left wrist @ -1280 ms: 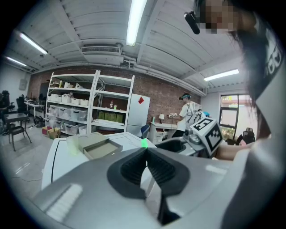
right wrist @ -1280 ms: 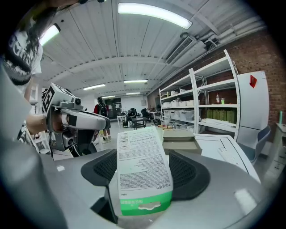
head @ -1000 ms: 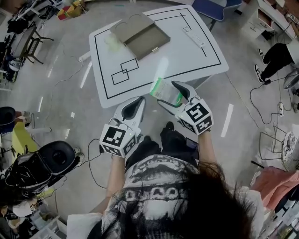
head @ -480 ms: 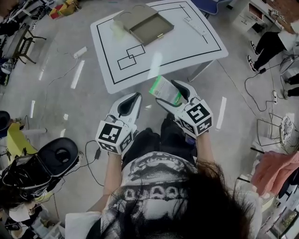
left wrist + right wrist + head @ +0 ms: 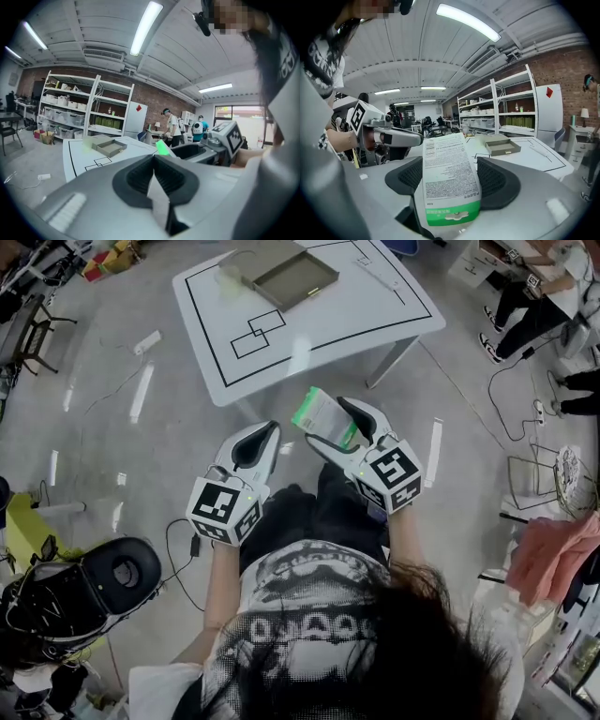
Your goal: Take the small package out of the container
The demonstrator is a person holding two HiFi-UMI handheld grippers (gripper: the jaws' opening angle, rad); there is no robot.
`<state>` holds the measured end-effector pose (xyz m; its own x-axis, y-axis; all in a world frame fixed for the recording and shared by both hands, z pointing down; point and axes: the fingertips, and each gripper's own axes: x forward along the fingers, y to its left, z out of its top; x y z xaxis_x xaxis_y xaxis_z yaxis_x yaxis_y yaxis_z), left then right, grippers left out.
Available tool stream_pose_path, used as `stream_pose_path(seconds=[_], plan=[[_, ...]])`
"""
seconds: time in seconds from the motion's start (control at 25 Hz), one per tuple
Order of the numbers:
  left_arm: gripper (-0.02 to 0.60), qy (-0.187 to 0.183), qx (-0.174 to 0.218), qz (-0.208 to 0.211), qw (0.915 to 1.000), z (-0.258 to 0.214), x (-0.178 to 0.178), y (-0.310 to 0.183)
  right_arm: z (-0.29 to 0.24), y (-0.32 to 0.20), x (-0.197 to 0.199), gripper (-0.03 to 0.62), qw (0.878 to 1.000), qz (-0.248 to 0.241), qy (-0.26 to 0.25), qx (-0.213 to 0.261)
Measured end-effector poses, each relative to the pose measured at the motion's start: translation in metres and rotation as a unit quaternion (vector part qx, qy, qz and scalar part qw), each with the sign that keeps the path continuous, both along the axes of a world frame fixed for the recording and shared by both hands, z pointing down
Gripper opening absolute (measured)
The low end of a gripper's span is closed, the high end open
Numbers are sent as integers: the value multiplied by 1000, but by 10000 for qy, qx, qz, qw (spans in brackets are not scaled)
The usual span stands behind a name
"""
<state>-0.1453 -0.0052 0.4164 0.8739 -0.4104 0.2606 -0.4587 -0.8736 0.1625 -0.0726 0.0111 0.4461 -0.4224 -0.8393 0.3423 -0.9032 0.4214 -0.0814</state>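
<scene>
The small package, white with a green band, is clamped in my right gripper, which is shut on it and held in the air in front of the person, well short of the table. In the right gripper view the package stands upright between the jaws, printed side toward the camera. The grey open container lies on the far side of the white table, and also appears as a container beyond the package. My left gripper hangs beside the right one, shut with nothing in it.
Black lines mark rectangles on the table. A white remote-like bar lies near the table's far right. Cables and a black seat are on the floor at left. People stand at the upper right. Shelving lines the brick wall.
The table has slid up and away in the head view as the person stepped back. Both grippers stay in front of the body, the right one still holding the package.
</scene>
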Motion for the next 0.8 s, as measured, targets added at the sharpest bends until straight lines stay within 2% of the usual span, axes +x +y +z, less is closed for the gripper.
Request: stream_pose_path(seconds=[0.4, 0.8], plan=[[0, 116, 113, 132, 9998, -4, 3, 33, 1, 37, -3, 373, 9999, 62, 97, 26], [0, 55, 157, 345, 9993, 4, 10, 40, 6, 42, 2, 373, 9997, 181, 103, 89]])
